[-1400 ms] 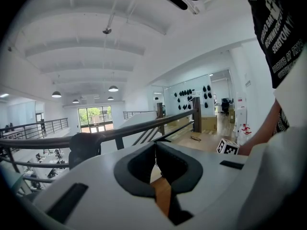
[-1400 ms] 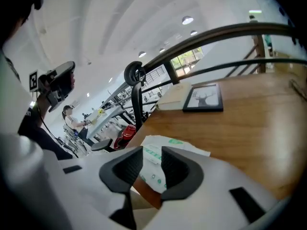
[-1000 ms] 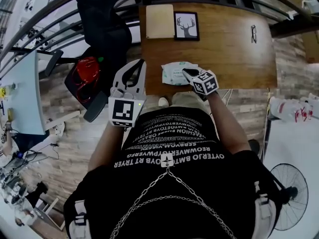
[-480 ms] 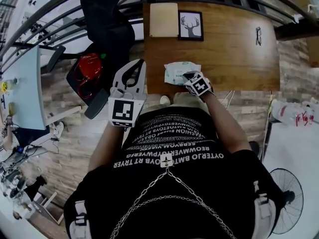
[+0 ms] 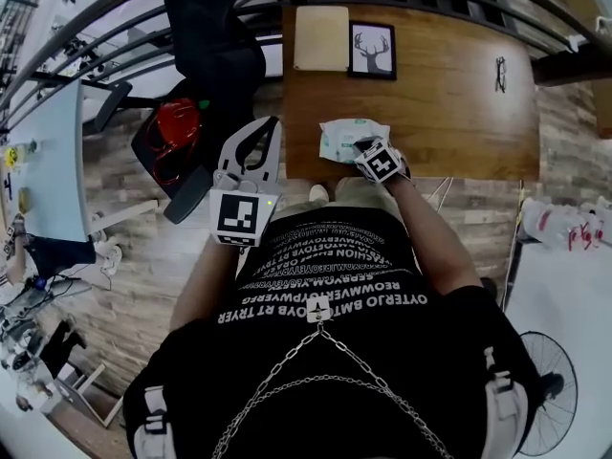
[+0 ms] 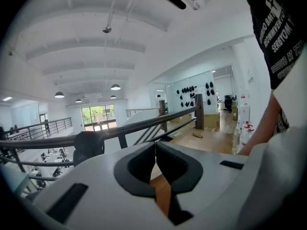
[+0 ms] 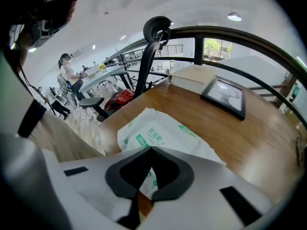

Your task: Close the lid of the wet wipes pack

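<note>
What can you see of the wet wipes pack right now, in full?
The wet wipes pack is a soft, crinkled white pouch with green print. It lies flat on the wooden table, near its front edge. The right gripper, fingers shut, points down at the pack's near half and seems to press on it. The lid is hidden beneath the gripper.

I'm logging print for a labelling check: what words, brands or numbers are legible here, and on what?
"OYTERJO BMTROYB RT TRYER", roughly: the largest white row on the person's black T-shirt; the smaller rows above it are too small to read.
Wet wipes pack: green labels, too blurred to read.
Framed deer picture: no text.
</note>
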A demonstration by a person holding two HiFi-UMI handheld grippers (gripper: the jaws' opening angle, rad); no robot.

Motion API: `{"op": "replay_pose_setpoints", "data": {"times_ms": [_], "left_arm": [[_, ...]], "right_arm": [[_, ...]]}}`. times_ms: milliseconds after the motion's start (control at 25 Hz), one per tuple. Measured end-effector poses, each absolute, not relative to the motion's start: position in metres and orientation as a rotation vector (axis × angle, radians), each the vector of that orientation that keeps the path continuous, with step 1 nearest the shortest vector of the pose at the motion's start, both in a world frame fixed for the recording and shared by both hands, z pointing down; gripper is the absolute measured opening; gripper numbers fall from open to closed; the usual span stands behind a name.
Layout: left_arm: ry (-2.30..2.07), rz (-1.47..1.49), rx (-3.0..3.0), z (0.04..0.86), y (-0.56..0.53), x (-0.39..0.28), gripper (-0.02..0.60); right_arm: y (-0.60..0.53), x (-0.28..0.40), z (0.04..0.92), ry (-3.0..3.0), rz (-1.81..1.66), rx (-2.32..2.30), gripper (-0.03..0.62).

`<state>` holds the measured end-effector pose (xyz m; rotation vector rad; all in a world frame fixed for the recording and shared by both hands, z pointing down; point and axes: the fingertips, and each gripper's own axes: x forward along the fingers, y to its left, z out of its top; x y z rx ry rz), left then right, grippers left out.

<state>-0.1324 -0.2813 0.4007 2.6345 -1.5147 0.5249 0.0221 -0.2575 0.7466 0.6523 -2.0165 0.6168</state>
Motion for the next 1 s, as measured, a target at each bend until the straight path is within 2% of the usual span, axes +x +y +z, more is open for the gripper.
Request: {"op": "replay_pose_setpoints", "data": {"times_ms": [200,560,760,1000], "left_arm": [[-1.531,0.498,2.65,0.392,-0.274,-0.134,0.029],[-1.616,0.288,2.693,0.352,-0.272,-0.136,0.029],[-1.571,0.15,2.76,0.322,-0.263,-0.133,0.029],[-1.574,0.146,2.778,0.317,-0.261,-0.133,0.029]], "right_arm": [[-0.263,0.036,0.706,-2.082,0.565,0.843,0.015],[-0.264,0.077,0.518,-2.286,0.384,1.183,0.014],[-0.261,0.09,0.406,-2.384,0.133,1.335,0.014],[-0.248,0.103,0.364,-2.322,-0.04,1.405,0.014]]}}
